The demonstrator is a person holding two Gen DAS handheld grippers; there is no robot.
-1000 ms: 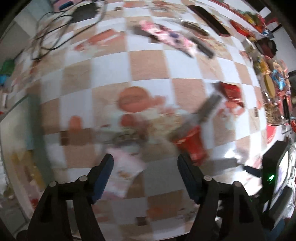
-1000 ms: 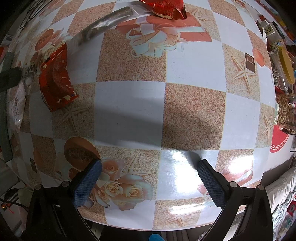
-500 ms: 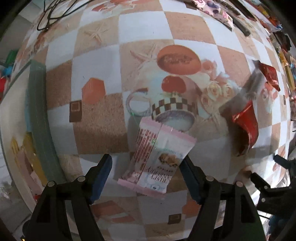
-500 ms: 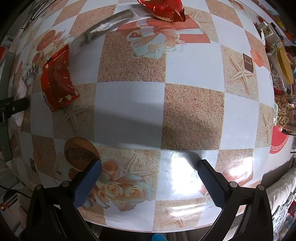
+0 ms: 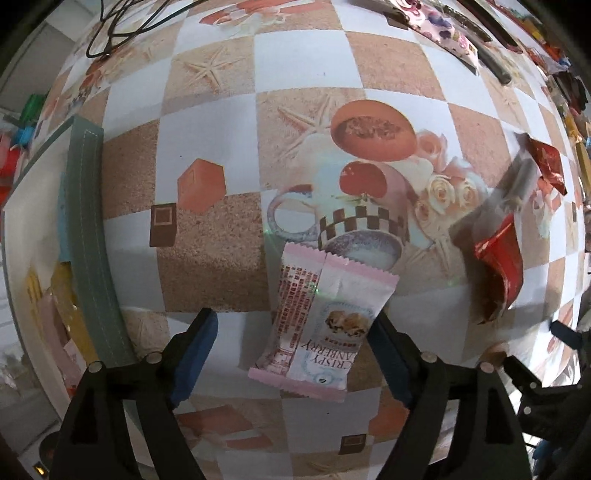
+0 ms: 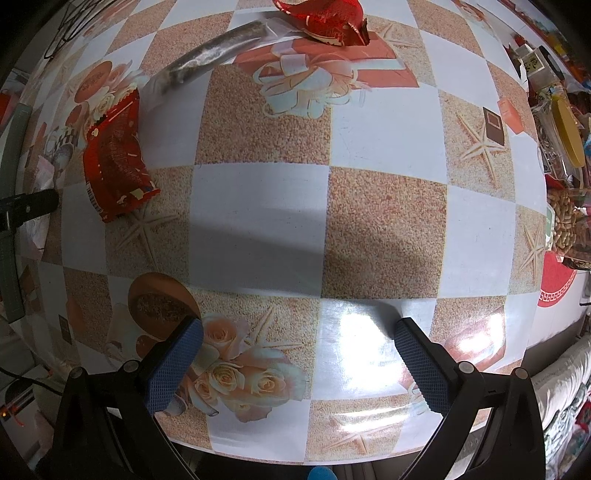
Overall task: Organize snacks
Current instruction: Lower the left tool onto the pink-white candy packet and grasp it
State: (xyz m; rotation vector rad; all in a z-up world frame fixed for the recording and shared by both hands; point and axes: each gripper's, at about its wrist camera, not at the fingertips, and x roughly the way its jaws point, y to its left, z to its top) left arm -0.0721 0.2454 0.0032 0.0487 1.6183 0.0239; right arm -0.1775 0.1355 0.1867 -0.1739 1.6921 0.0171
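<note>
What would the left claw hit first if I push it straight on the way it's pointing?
Most likely the pink snack packet, lying flat on the tablecloth between the left claw fingers. The jaws are opening and do not press on it. How far above it the claw is, the view doesn't show.

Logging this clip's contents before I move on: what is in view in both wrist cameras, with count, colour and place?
Pink snack pack: one, pink and white, flat on the table between the left gripper's fingers, nearer the right one.
Red snack bag: one, red, left in the right wrist view.
Grey stick pack: one, grey, above the red bag.
Crumpled red wrapper: one, red, top edge.
Box: one, grey-green rim, table's left edge, packets inside.
Clutter: several items, mixed colours, far right.
Tablecloth: one, white and sand checks.
Left gripper: black, blue pads, jaws opening.
Right gripper: same colours, open, empty.
</note>
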